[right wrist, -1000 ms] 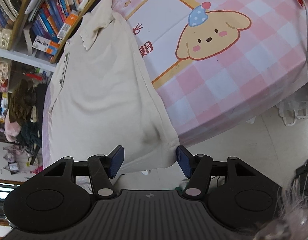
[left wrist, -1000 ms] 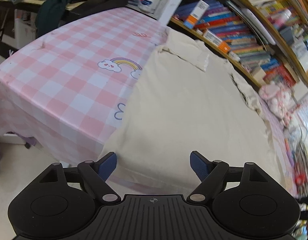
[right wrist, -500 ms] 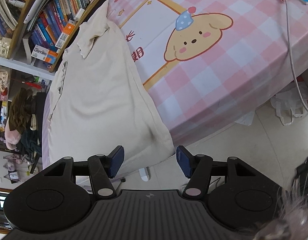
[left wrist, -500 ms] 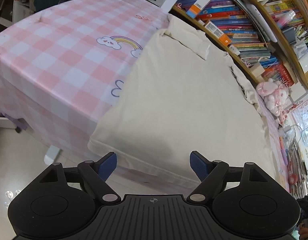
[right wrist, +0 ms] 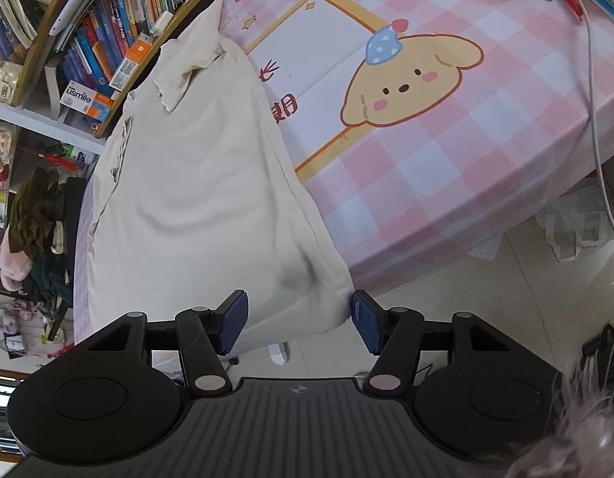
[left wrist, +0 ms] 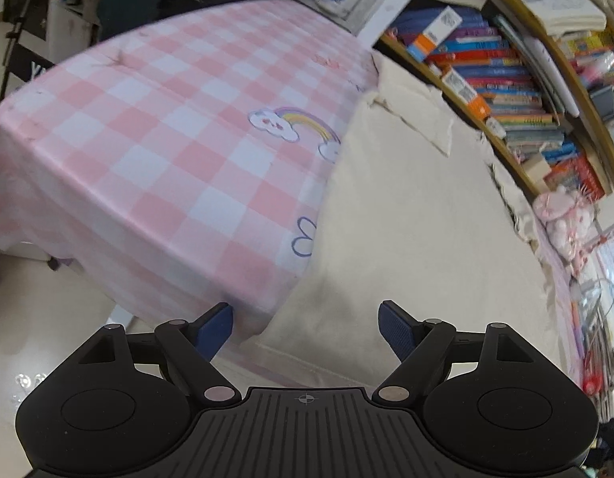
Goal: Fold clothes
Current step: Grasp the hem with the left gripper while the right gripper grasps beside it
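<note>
Closest in, both grippers have their blue ribbed fingers spread apart with nothing pinched. The left gripper (left wrist: 305, 324) hangs over the near left corner of the cream garment (left wrist: 410, 239), fingers wide, cloth under the gap but not touched as far as I can tell. The right gripper (right wrist: 299, 320) sits at the near right corner, fingers less wide, and the hem corner droops between them; the right finger looks just beside the hem, can't tell if it touches.

The garment lies flat along the desk, its near edge spilling over the desk's front. Soft, matte fabric with gentle wrinkles and a stitched hem, plus a greyish smudge near the right corner that the right wrist view shows best.

The desk is covered by a smooth pink-and-white checked cloth (left wrist: 155, 151). Only the left view gets the rainbow-and-cloud print (left wrist: 295, 125); only the right view gets the yellow cartoon puppy (right wrist: 410, 79) and a white cable (right wrist: 593, 111) trailing off the edge.

Farthest back, a wooden bookshelf (left wrist: 502, 75) packed with colourful books runs behind the collar end.
</note>
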